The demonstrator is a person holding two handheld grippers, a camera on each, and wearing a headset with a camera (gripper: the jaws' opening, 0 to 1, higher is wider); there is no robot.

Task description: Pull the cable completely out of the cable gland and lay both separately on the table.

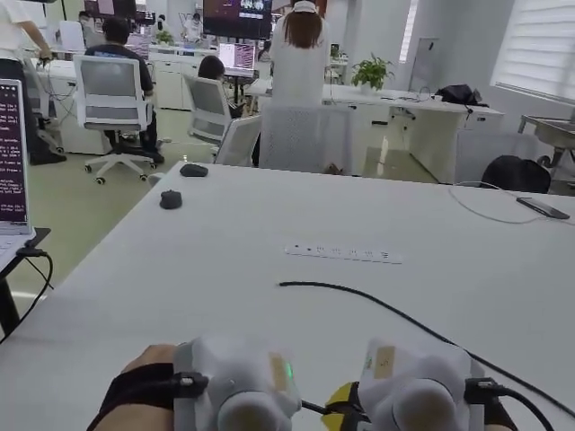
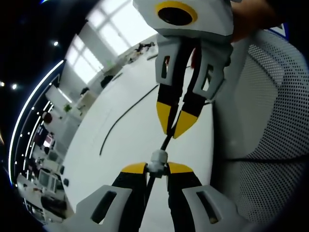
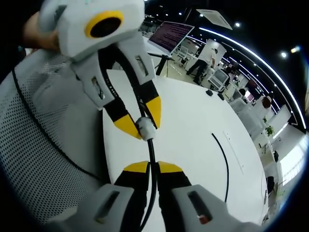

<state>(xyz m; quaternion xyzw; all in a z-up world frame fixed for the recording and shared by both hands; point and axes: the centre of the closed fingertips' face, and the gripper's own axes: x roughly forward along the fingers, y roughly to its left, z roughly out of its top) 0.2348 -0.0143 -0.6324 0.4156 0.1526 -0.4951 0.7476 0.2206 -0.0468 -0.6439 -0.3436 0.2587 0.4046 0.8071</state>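
Far left of the head view is an open laptop (image 1: 11, 153). Two dark mice (image 1: 171, 199) sit on the white table (image 1: 225, 269).

The left gripper (image 2: 157, 167) is at the near table edge with its yellow-tipped jaws clamped on the pale cable gland (image 2: 157, 161). The gland is held above the table and its axis points straight at the right gripper (image 2: 176, 123). The black cable (image 2: 165, 142) leaves the gland's mouth in line with that axis. A short taut stretch of it runs left to right between the two grippers.

The right gripper's jaws are pinched together on the cable just beside the gland. In the right gripper view the cable passes on down between those jaws.

Farther out on the table lies a long black cable run. Its free end is near mid-table and it trails right and toward the person. I cannot tell if it joins the held stretch.

A white power strip (image 1: 343, 254) lies beyond it. A phone (image 1: 543, 207) is at far right.
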